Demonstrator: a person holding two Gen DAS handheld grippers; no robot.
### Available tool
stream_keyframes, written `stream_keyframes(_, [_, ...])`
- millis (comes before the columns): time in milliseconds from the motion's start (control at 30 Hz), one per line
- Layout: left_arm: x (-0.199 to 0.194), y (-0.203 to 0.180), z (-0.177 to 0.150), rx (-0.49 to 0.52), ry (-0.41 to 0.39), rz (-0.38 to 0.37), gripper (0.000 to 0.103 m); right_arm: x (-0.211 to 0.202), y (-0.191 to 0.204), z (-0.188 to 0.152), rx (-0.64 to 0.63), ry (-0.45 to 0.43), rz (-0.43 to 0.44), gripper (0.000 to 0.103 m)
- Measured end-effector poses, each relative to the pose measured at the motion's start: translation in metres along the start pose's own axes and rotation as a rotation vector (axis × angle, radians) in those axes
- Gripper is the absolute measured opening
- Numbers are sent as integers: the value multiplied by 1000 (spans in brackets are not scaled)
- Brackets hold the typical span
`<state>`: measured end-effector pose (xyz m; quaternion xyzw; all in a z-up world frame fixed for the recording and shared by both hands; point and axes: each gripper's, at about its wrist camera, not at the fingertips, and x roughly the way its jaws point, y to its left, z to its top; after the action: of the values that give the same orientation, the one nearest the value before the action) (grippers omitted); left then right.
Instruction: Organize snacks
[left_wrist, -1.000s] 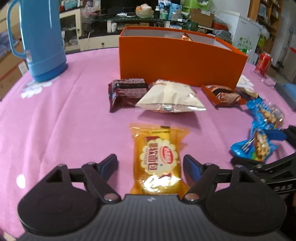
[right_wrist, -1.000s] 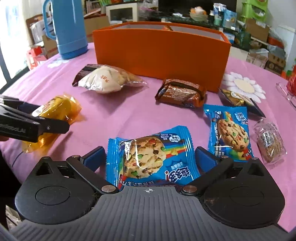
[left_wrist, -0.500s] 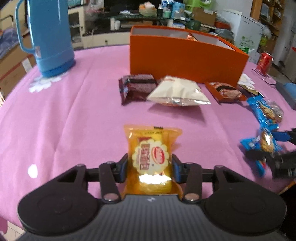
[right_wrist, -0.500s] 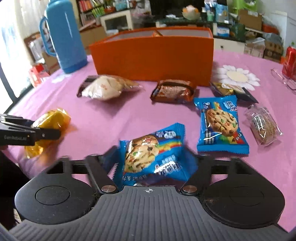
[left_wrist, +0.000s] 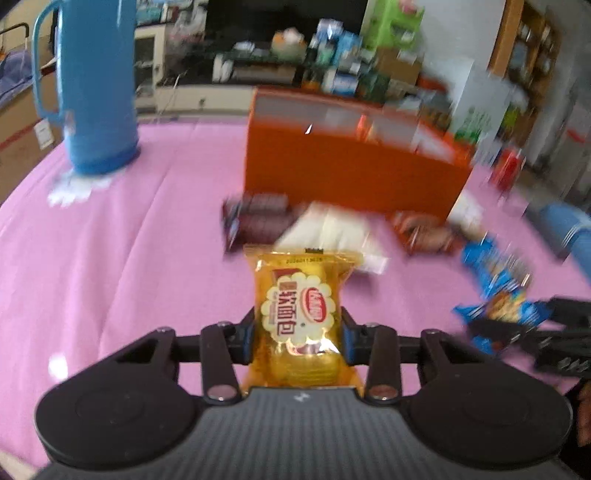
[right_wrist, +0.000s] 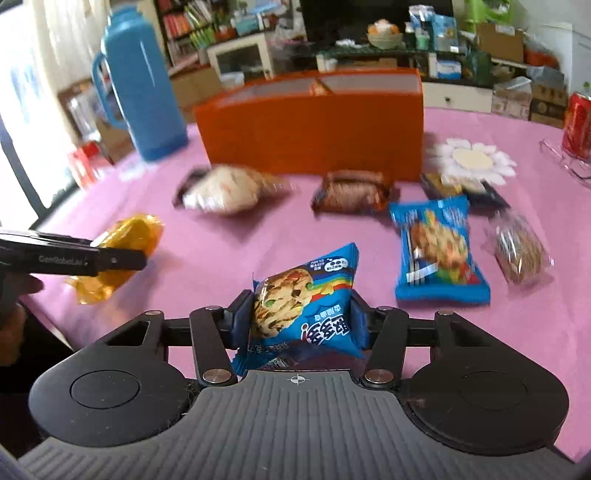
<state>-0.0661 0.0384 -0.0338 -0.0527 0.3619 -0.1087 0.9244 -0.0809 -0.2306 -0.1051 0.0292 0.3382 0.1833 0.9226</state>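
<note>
Two grippers are at work over the pink tablecloth (right_wrist: 229, 251), each with a snack between its fingers. The left gripper (left_wrist: 297, 328) is clamped on a yellow bread packet (left_wrist: 301, 314), its blue pads pressing both sides of the wrapper, and the packet is off the cloth. From the right wrist view the same packet shows at the left, pinched by a black finger.

The right gripper (right_wrist: 301, 321) has a blue cookie packet (right_wrist: 303, 310) between its pads; the jaws are closing on it and the wrapper already bulges and tilts up off the cloth.

At the far side of the table stands the orange box (right_wrist: 314, 125), open at the top, with a blue thermos (right_wrist: 142, 92) to its left. Just in front of the box lie a white bun packet (right_wrist: 225, 190) and a brown cake packet (right_wrist: 351, 190), near each other but apart. To the right, nearer, a second blue cookie packet (right_wrist: 439, 247) lies flat, with a clear-wrapped biscuit (right_wrist: 521, 247) just beside it on its right. A white flower mat (right_wrist: 472, 158) sits by the box's right end, a dark packet (right_wrist: 461, 188) overlapping its near edge. A red can (right_wrist: 578, 122) stands at the far right.
</note>
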Motion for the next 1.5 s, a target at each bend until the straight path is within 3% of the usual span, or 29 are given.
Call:
stream_keyframes(133, [4, -6, 57, 7, -88, -51, 39, 4, -2, 39, -32, -51, -2, 29])
stream_keyframes(200, [12, -9, 90, -4, -136, -59, 39, 7, -7, 69, -30, -109, 5, 29])
stream_keyframes(300, [38, -12, 138, -6, -197, -37, 39, 21, -16, 124, -41, -224, -53, 29])
stream_keyframes(400, [74, -16, 169, -12, -206, -23, 39, 49, -31, 170, -19, -299, -78, 30])
stream_keyframes(500, [118, -23, 192, 4, -171, -6, 40, 95, -45, 207, -17, -309, -98, 30])
stream_keyframes(533, [132, -25, 199, 12, -159, 2, 46, 109, -48, 213, -22, -304, -103, 33])
stream_keyframes(600, [153, -27, 209, 4, -135, 33, 60, 133, -57, 222, -12, -290, -134, 52])
stream_keyframes(633, [155, -28, 212, 0, -140, 41, 60, 141, -62, 223, 14, -283, -154, 60])
stream_keyframes(700, [150, -28, 210, -3, -160, 31, 62, 140, -73, 224, 81, -307, -135, 63])
stream_keyframes(867, [110, -22, 182, -7, -191, 33, 70, 102, -80, 228, 109, -412, -147, 88])
stream_keyframes(1033, [63, -16, 129, 19, -178, 70, 77, 71, -78, 216, 150, -403, -77, 90])
stream_keyframes(1200, [45, -11, 64, 16, -81, 92, 77, 47, -69, 154, 107, -299, -95, 90])
stream_keyframes(1333, [45, -12, 20, -10, 3, 72, 77, 31, -76, 93, 174, -184, -91, 90])
stream_keyframes(1500, [47, -24, 10, 28, 17, 77, 77, 5, -84, 32, 226, -118, -94, 90])
